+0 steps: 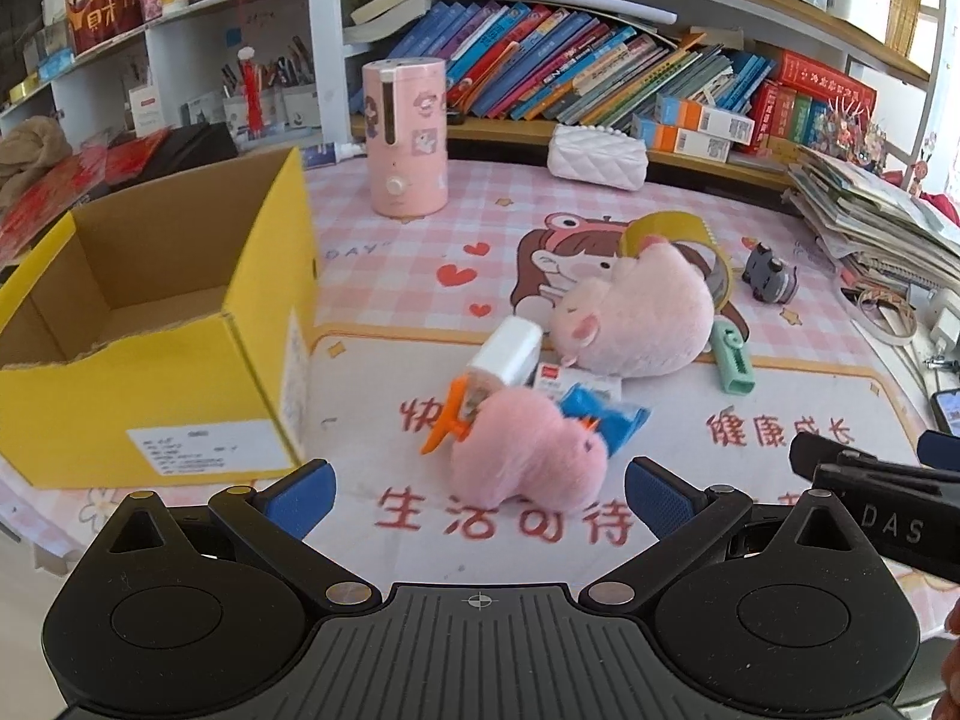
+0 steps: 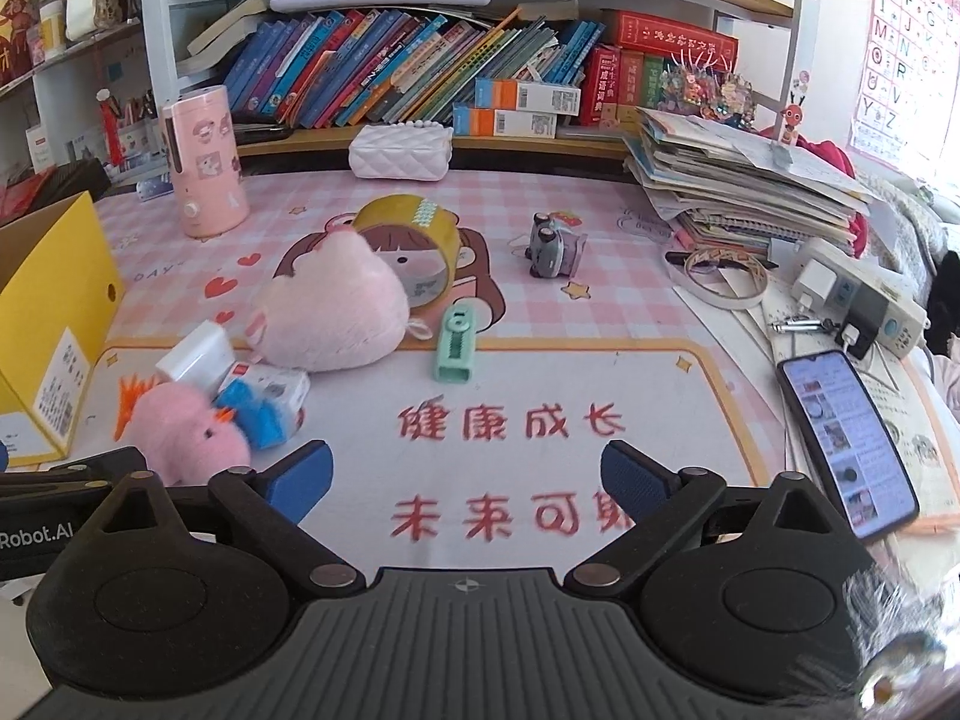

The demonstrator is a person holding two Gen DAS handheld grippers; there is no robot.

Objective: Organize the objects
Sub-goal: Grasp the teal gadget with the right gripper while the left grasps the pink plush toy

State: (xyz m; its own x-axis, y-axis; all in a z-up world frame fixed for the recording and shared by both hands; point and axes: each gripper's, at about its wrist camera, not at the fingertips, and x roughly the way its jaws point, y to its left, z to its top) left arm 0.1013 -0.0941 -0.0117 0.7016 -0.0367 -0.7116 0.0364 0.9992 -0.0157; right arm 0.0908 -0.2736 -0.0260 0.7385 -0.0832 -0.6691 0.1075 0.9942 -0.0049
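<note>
Both grippers, left gripper (image 1: pixel 477 495) and right gripper (image 2: pixel 465 477), hover with fingers spread wide, holding nothing. A small fluffy pink plush toy (image 1: pixel 522 450) lies mid-bench near the front edge; an open yellow cardboard box (image 1: pixel 150 324) stands at the bench's left edge.

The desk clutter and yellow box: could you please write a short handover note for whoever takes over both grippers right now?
Left gripper: jaws open, empty, low over the mat just short of the small pink plush.
Right gripper: jaws open, empty, over bare mat.
Yellow box: open, at the left of the desk; nothing visible inside.
Still on the mat: small pink plush, large pink plush, white adapter, blue packet, orange clip, tape roll, green corrector, grey toy car.
Done: nothing evident. Left: everything, probably the small plush first.
</note>
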